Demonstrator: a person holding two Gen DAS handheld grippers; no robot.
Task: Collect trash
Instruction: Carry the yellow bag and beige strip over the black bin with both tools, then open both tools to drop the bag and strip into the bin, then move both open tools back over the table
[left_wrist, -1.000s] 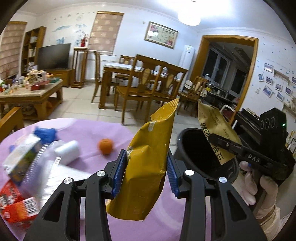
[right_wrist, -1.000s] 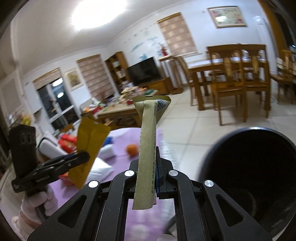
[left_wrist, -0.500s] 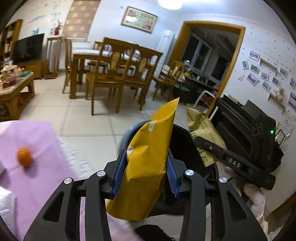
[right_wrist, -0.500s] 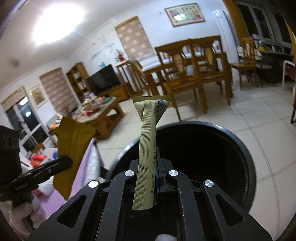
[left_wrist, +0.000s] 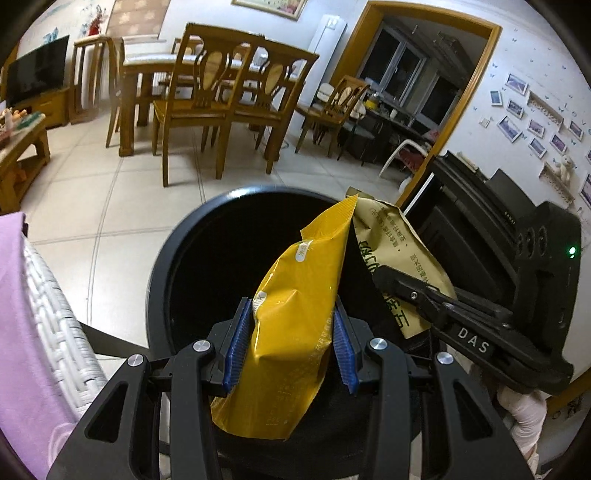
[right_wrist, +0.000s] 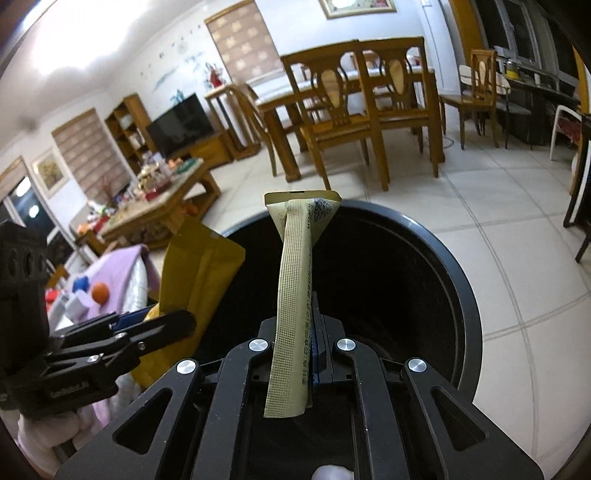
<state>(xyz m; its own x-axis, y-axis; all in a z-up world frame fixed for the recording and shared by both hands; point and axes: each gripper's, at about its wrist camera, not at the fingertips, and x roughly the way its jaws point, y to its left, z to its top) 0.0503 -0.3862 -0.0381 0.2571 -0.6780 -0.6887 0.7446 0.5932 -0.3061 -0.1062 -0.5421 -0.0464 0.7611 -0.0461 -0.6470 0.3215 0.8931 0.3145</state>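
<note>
Both grippers hover over the open black bin (left_wrist: 192, 258). The left gripper (left_wrist: 291, 347) has its blue fingers (left_wrist: 234, 350) clamped on a yellow wrapper (left_wrist: 295, 332). The right gripper (right_wrist: 295, 347), fingers pinched together, holds an olive packet (right_wrist: 291, 302) upright beside it.

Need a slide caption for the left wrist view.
Left gripper holds yellow pouch over black bin.

"DAS" in white on right gripper (left_wrist: 384, 280) body. Chinese print on olive sachet (left_wrist: 400, 254) and yellow packet (left_wrist: 295, 332), illegible.
</note>
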